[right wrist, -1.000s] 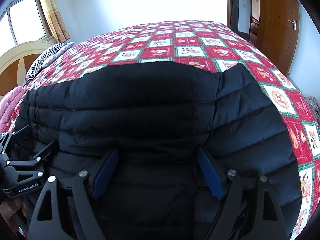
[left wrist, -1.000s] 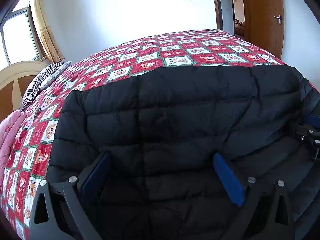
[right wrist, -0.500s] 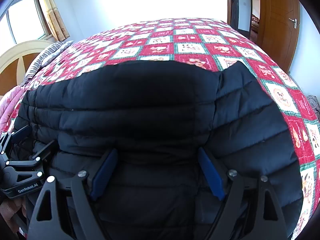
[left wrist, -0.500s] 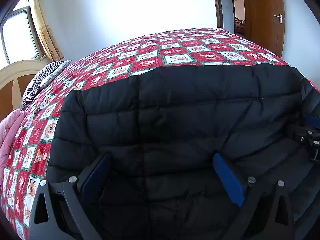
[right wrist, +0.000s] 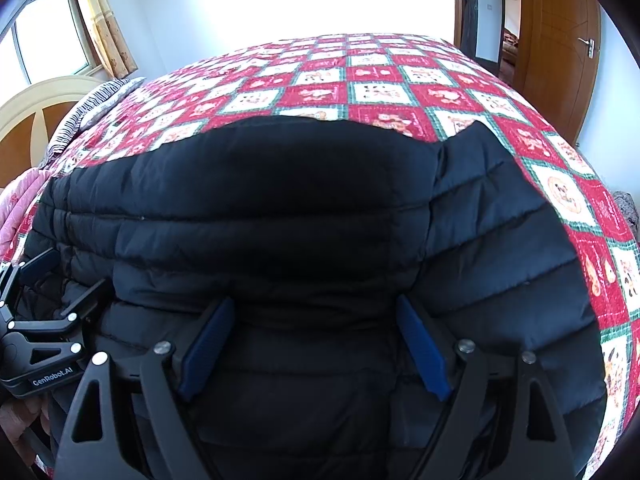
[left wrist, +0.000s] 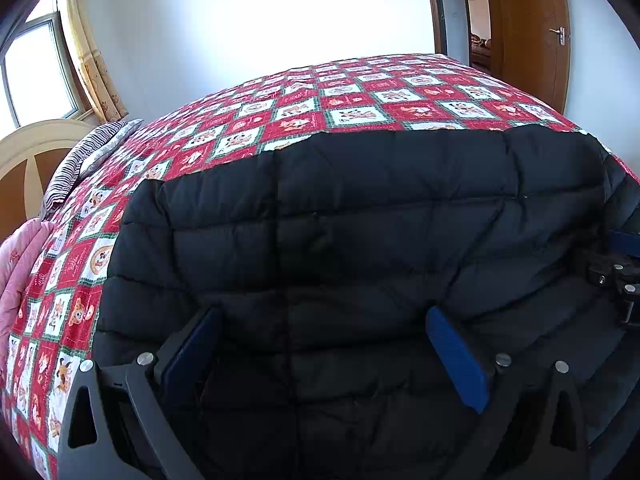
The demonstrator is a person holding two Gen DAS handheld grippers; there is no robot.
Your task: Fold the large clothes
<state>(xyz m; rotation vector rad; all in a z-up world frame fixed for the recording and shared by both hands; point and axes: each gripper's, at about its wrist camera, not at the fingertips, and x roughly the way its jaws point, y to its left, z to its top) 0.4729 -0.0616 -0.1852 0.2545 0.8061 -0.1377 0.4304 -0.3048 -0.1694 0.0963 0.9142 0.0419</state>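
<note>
A large black quilted puffer jacket [left wrist: 340,232] lies spread on the red patterned bedspread [left wrist: 360,96]; it also fills the right wrist view [right wrist: 280,208]. My left gripper [left wrist: 320,320] is open, its blue pads wide apart just over the jacket's near part. My right gripper [right wrist: 312,312] is open too, low over the jacket's right half. Each gripper shows at the edge of the other's view: the right gripper [left wrist: 616,272], the left gripper [right wrist: 40,320]. Neither holds fabric.
A striped pillow [left wrist: 84,156] and a wooden headboard [left wrist: 24,160] are at the far left, pink bedding [left wrist: 20,256] at the left edge. A wooden door [left wrist: 532,28] stands at the back right. The bedspread [right wrist: 580,208] shows right of the jacket.
Both grippers have dipped slightly, so the jacket sits a little lower in both views. The jaws stay open and the jacket has not moved.
</note>
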